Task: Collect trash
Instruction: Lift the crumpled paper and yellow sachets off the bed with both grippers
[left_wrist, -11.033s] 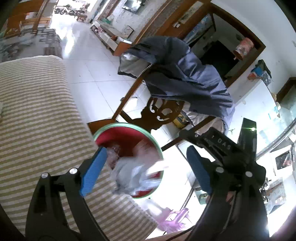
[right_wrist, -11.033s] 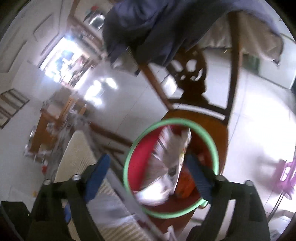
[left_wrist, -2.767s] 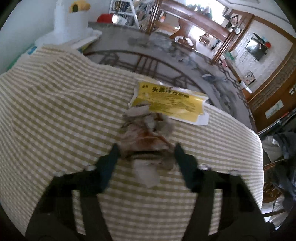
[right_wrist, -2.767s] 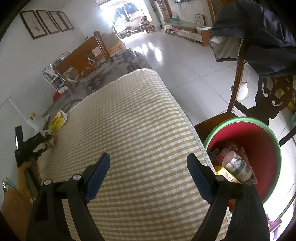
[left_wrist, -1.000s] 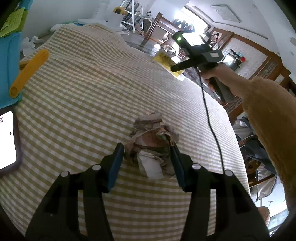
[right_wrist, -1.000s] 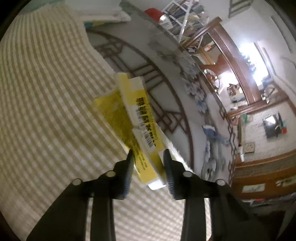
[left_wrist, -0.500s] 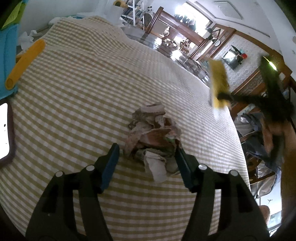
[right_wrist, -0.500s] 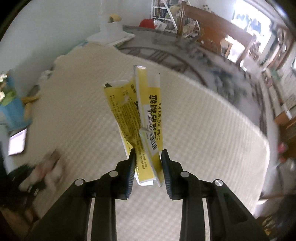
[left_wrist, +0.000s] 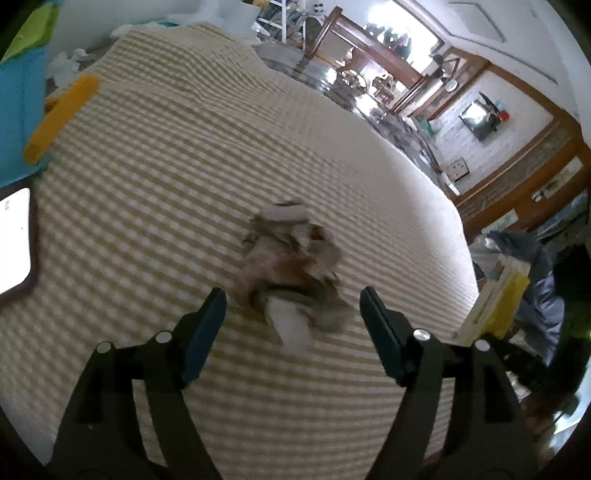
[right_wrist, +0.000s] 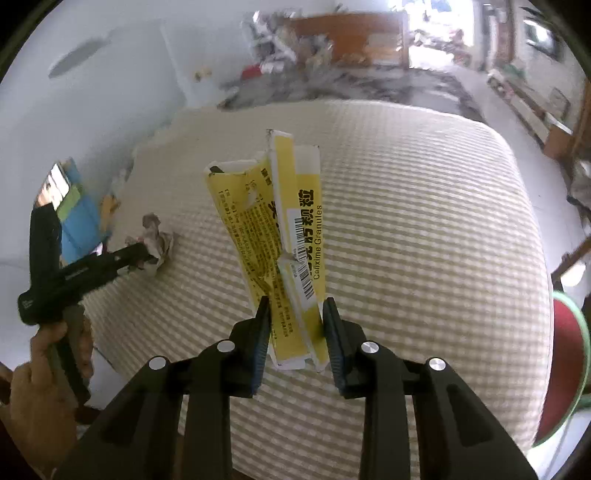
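Observation:
A crumpled brown and white paper wad (left_wrist: 295, 266) lies on the checked tablecloth (left_wrist: 166, 177), just ahead of my left gripper (left_wrist: 293, 310), which is open with the wad between its fingers, apart from both. The wad also shows in the right wrist view (right_wrist: 157, 242). My right gripper (right_wrist: 295, 314) is shut on a flattened yellow medicine box (right_wrist: 280, 236) and holds it upright above the table. The box also shows at the right of the left wrist view (left_wrist: 495, 302). A red bin with a green rim (right_wrist: 565, 373) sits beyond the table's right edge.
A phone (left_wrist: 14, 240), a blue item (left_wrist: 18, 110) and a yellow handle (left_wrist: 61, 116) lie at the table's left side. A chair draped with a dark jacket (left_wrist: 532, 266) stands past the table's right end. The person's hand (right_wrist: 40, 387) holds the left gripper.
My left gripper has opened wider around the paper wad. My right gripper has swung the yellow box away from the table's far end toward the bin side.

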